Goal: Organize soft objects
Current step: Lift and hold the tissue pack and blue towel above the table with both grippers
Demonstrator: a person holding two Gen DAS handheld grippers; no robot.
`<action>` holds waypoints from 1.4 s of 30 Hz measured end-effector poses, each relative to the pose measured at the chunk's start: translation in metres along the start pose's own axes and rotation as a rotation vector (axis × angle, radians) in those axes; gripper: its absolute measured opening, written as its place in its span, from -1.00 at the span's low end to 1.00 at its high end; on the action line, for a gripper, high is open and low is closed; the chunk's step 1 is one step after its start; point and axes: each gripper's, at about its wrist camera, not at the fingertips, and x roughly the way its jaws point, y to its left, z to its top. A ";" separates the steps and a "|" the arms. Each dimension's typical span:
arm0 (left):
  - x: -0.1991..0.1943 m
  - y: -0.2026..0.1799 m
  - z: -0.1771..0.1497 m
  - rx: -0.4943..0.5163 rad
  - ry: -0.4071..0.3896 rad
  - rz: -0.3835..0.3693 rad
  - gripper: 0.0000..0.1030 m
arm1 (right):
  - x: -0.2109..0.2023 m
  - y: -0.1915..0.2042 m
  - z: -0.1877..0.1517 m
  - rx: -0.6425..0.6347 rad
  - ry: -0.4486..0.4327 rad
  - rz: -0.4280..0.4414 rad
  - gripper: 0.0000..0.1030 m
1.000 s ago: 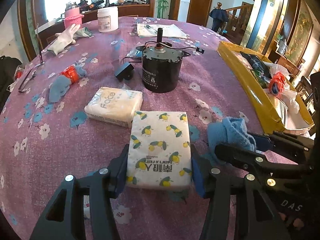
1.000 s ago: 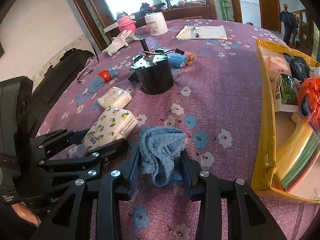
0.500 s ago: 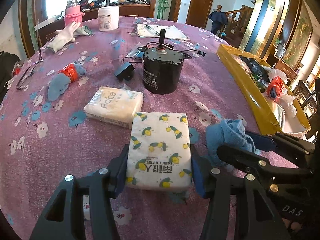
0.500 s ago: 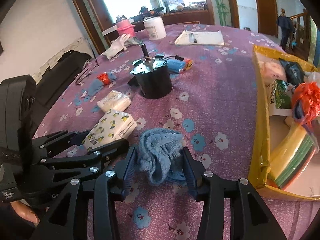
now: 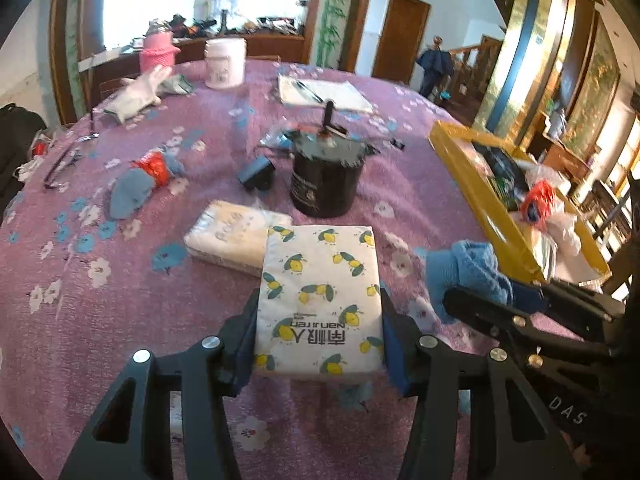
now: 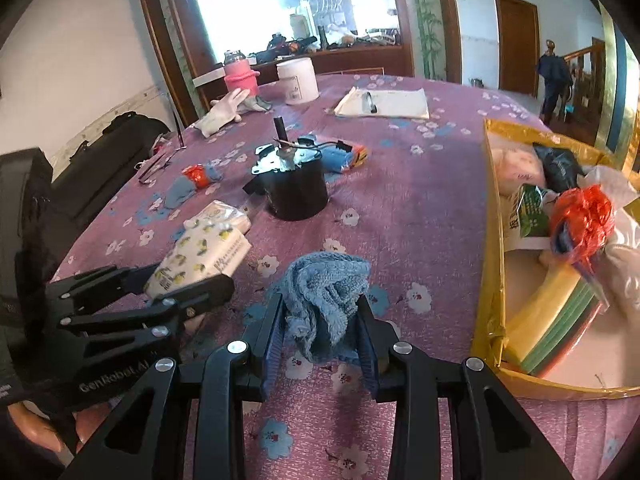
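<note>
Purple floral cloth covers the round desk [image 5: 100, 320] I am working over, with a big window and dark wood panelling behind it. I take the black motor [image 5: 326, 182] near the middle of the desk as my landmark.

My left gripper [image 5: 318, 344] is pinching the lemon-print tissue pack [image 5: 320, 300], blue pads pressed to both long sides; the pack sits in front of the black motor, on the near side toward me. Whether it is clear of the cloth I cannot tell. Just beyond its far left corner, between it and the black motor, lies a plain white tissue pack [image 5: 236, 240], touching or nearly so.

My right gripper [image 6: 320, 340] is clamped on the blue towel [image 6: 326, 292], which bunches up between the pads and droops below them. From the right wrist view it is on the near side of the black motor, to the right of the lemon-print pack. In the left wrist view the same towel [image 5: 468, 272] shows beside the other gripper's black fingers.

Right of the black motor stands the yellow box [image 6: 490, 240], already holding a red plastic bag [image 6: 584, 216], a green packet and stacked coloured sheets. Left of the black motor lies a blue sock with a red band [image 5: 138, 184]. Beyond the black motor I see a white glove [image 5: 136, 94], a white jar [image 5: 225, 62], a pink bottle [image 5: 158, 50] and a paper pad with a pen [image 6: 384, 102].
</note>
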 end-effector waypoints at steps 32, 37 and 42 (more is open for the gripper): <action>-0.027 -0.006 -0.002 0.010 -0.141 0.054 0.00 | -0.013 0.013 0.000 -0.028 -0.046 -0.037 -0.30; -0.029 -0.005 -0.001 0.010 -0.149 0.056 0.00 | -0.017 0.012 0.000 -0.027 -0.053 -0.048 -0.30; -0.031 -0.005 -0.001 0.012 -0.160 0.057 0.00 | -0.023 0.010 0.001 -0.033 -0.069 -0.087 -0.31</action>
